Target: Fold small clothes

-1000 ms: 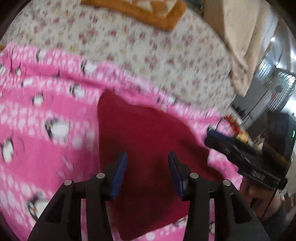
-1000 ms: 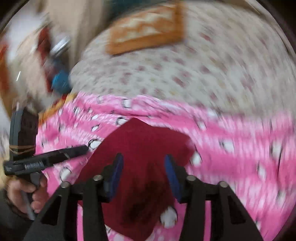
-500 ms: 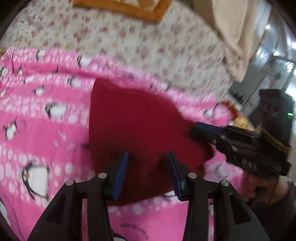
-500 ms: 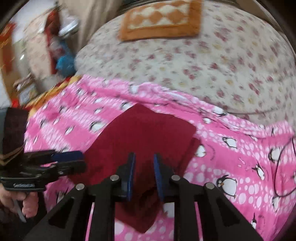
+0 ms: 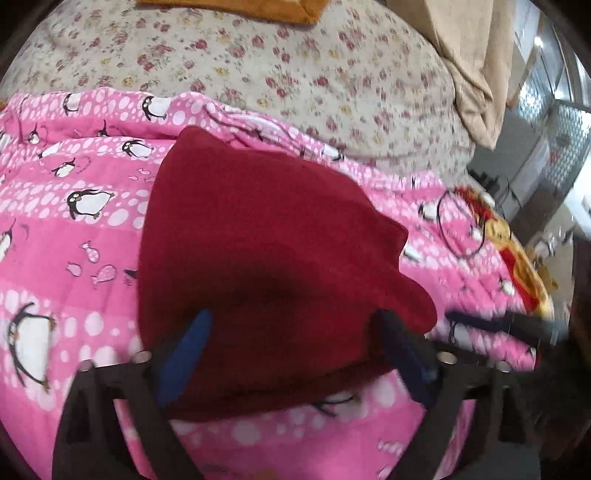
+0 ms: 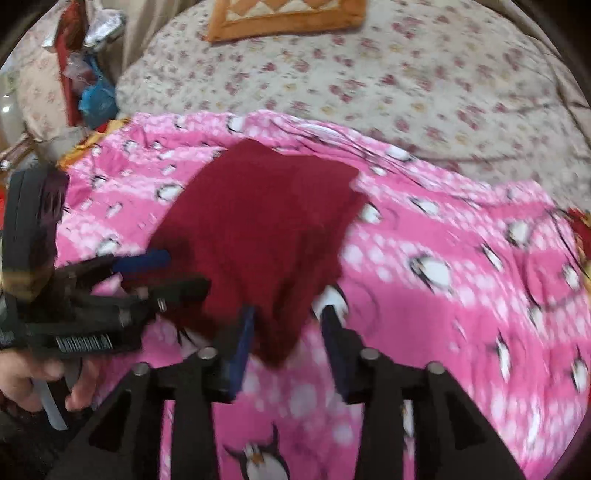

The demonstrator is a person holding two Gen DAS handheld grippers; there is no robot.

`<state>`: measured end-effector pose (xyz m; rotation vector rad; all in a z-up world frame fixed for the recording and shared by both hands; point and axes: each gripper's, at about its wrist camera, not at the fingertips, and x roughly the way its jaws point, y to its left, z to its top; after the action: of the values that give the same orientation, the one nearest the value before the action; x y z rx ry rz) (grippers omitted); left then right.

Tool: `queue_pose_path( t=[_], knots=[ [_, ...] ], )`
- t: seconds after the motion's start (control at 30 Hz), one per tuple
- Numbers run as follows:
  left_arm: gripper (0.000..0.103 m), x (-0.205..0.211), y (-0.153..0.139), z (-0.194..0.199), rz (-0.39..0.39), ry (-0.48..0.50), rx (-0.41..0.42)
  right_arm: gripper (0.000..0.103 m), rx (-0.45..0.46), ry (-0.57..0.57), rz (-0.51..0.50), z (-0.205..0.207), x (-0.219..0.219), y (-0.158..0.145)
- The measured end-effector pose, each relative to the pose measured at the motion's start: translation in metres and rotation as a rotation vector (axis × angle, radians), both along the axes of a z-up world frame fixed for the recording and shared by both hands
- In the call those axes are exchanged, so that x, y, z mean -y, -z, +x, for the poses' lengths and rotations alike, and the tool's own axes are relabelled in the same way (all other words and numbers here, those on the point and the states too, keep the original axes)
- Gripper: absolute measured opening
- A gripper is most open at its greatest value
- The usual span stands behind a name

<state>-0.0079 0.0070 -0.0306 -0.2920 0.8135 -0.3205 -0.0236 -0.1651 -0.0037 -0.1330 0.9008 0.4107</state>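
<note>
A folded dark red garment [image 5: 266, 251] lies flat on a pink penguin blanket [image 5: 74, 240]. My left gripper [image 5: 295, 339] hovers over the garment's near edge, its jaws opening wide and its blue pads [image 5: 188, 350] standing clear of the cloth. In the right wrist view the same garment [image 6: 266, 221] points its near corner between the fingers of my right gripper [image 6: 288, 336]. Those jaws are opening too, with a gap on each side of the corner. The left gripper [image 6: 166, 273] shows there at the garment's left edge, held by a hand [image 6: 22, 373].
A floral bedsheet [image 5: 295, 74] spreads beyond the blanket, with an orange patterned cushion [image 6: 284, 14] at its far end. Beige fabric [image 5: 469, 55] hangs at the right. Bags and clutter [image 6: 85, 74] stand left of the bed. A thin black ring [image 5: 460, 225] lies on the blanket.
Both grippers have come down closer to the red garment. The left jaws have spread from narrow to wide. The right jaws nearly closed, then parted again around the garment's corner.
</note>
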Motion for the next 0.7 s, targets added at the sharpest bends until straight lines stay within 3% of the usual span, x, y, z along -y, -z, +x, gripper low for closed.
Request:
queue_pose_path(
  t=[0.13,0.17,0.23,0.3,0.4,0.5,0.6,0.7],
  knots=[
    [0.091,0.006,0.000,-0.002,0.005,-0.082,0.013,0.050,-0.115,0.064,-0.044,-0.011,0.010,0.037],
    [0.091,0.007,-0.001,-0.002,0.012,-0.082,0.001,0.052,-0.095,0.062,-0.042,-0.016,0.012,0.043],
    [0.091,0.011,-0.003,0.001,0.039,-0.060,-0.019,0.070,-0.049,0.044,-0.048,-0.020,0.011,0.042],
    [0.091,0.015,-0.008,-0.001,0.103,-0.026,-0.035,0.077,-0.058,0.047,-0.020,-0.019,0.014,0.043],
    [0.091,0.016,-0.024,-0.014,0.226,-0.094,-0.044,0.088,-0.123,0.056,0.021,-0.014,0.015,0.044],
    [0.091,0.016,-0.042,-0.034,0.312,-0.166,-0.029,0.087,-0.150,0.063,-0.061,-0.015,0.007,0.037],
    [0.091,0.015,-0.058,-0.052,0.385,-0.219,-0.013,0.086,-0.058,0.120,-0.102,-0.028,0.008,0.014],
    [0.091,0.013,-0.071,-0.065,0.414,-0.244,0.022,0.086,0.001,0.161,-0.055,-0.045,0.016,-0.009]
  ],
)
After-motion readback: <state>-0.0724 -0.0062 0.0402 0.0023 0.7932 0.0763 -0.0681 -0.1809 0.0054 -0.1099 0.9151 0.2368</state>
